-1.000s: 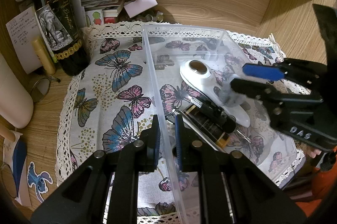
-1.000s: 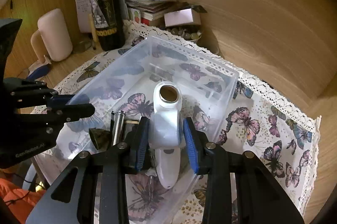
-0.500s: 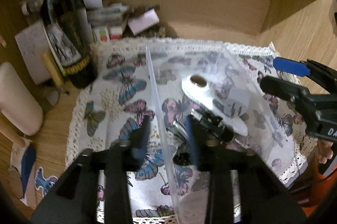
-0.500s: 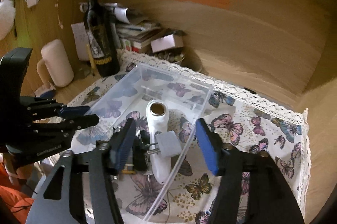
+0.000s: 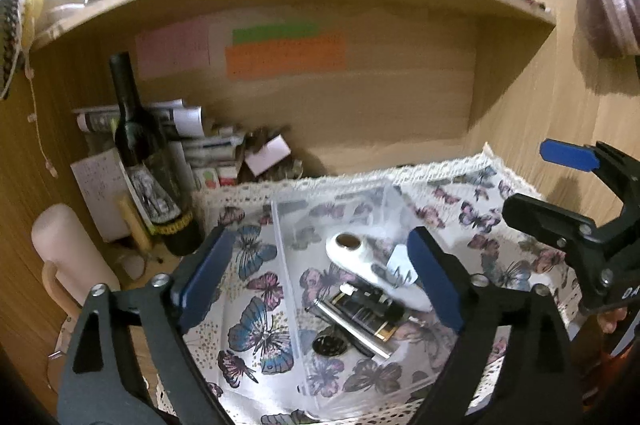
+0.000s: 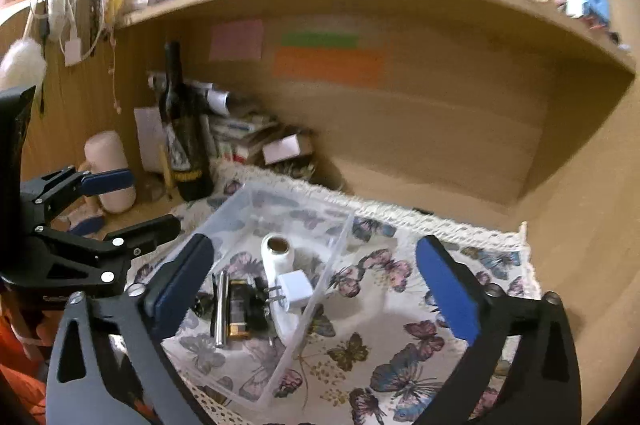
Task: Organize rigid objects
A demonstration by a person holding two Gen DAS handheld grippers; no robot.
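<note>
Wooden desk nook with a shelf overhead fills my left view, and a butterfly cloth [image 5: 256, 337] covers the desktop. My left gripper [image 5: 316, 277] has its jaws opening, wide apart, nothing between them. Under it sits the clear box [image 5: 288, 289], holding a white gadget [image 5: 360, 257], a metal tube [image 5: 352, 329] and a black-and-gold case [image 5: 372, 313]. A wine bottle [image 5: 140, 145] stands at ten o'clock.

From my right view, the right gripper [image 6: 316, 281] is also opening, wide, empty. The box [image 6: 336, 257] lies at six o'clock, a white plug [image 6: 296, 289] resting on the gadget [image 6: 276, 253]. My left gripper [image 6: 132, 201] hangs at nine o'clock.
</note>
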